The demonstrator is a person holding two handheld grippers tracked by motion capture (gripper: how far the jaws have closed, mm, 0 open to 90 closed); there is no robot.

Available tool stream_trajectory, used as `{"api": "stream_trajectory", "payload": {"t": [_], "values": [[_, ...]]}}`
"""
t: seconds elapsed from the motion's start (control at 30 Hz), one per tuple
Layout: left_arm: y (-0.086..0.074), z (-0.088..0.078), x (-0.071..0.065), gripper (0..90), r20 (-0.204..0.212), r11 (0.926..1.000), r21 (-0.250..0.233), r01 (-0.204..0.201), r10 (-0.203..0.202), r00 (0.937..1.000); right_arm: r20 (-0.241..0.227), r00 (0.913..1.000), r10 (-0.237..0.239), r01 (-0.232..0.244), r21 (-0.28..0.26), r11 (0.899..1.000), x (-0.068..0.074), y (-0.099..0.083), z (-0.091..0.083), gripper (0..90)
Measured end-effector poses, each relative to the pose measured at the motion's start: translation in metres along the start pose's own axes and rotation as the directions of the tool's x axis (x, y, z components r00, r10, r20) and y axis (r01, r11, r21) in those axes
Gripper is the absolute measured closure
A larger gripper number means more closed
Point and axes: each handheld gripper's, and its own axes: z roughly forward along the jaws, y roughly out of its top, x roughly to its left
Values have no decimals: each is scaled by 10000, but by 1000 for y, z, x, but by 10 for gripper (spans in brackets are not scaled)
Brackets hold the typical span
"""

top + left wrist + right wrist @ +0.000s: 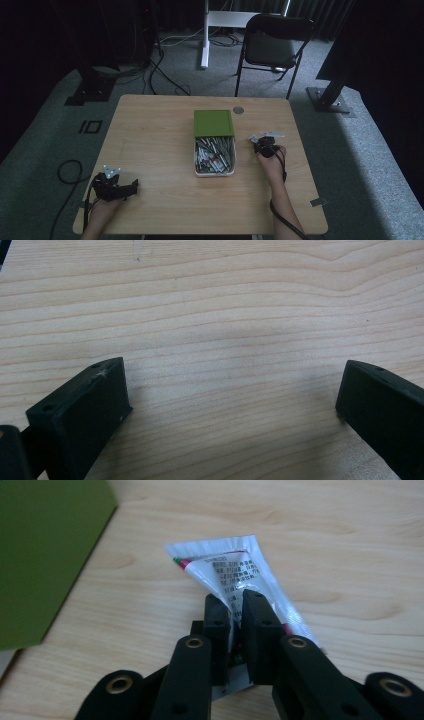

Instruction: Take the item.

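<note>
Right fingers (pixel 235 611) clenched on white sachet (pixel 235 567), left fingers (pixel 95 405) spread apart over table (pixel 225 315)

1. The right tongs (pixel 236 607) stand with their two black jaws closed on a small white sachet (pixel 235 570).
2. The sachet bears fine black print and a red and green stripe near its sealed far edge, which fans out wide beyond the jaws.
3. Pale wood-grain bench (pixel 350 540) lies beneath.
4. A green lid (pixel 40 555) occupies the upper left corner.
</note>
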Motion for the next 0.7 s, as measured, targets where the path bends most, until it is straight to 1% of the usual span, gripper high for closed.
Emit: {"api": "stream_trajectory", "payload": {"t": [0.07,0.13,0.2,0.23,0.27,0.3,0.33,0.4,0.47,0.57,0.63,0.7], "values": [[0,0,0,14,0,10000,0,0,0,10000,-193,9998,52,-54,-63,10000,4,0,1,781],[0,0,0,14,-2,10000,6,0,0,10000,-465,9989,114,-118,-78,9999,8,0,2,737],[0,0,0,14,-1,10000,6,-1,1,10000,-562,9984,-24,19,-96,10000,12,-1,3,693],[0,0,0,14,-1,10000,6,2,-2,10000,-707,9975,18,-25,-87,10000,13,-1,3,655],[0,0,0,14,-2,10000,0,0,0,10000,-948,9954,128,-133,-46,9999,14,-1,3,602],[0,0,0,14,-2,10000,7,0,0,10000,-1173,9930,135,-132,35,9999,16,-1,3,563],[0,0,0,13,-1,10000,1,1,-1,10000,-1253,9921,61,-60,11,10000,17,-1,2,558],[0,0,0,14,-2,10000,7,1,-1,10000,-1274,9918,-73,68,-40,10000,18,-1,0,531],[0,0,0,14,-1,10000,-2,2,-2,10000,-1271,9919,-57,24,-264,9996,17,1,-5,510],[0,0,0,14,-2,10000,6,0,0,10000,-1388,9903,-14,-63,-552,9985,15,3,-12,439],[0,0,0,13,0,10000,-1,1,-1,10000,-1231,9922,-180,105,-615,9981,13,3,-17,399],[0,0,0,13,0,10000,-1,1,-1,10000,-1213,9924,-194,106,-731,9973,10,2,-21,364]]}}
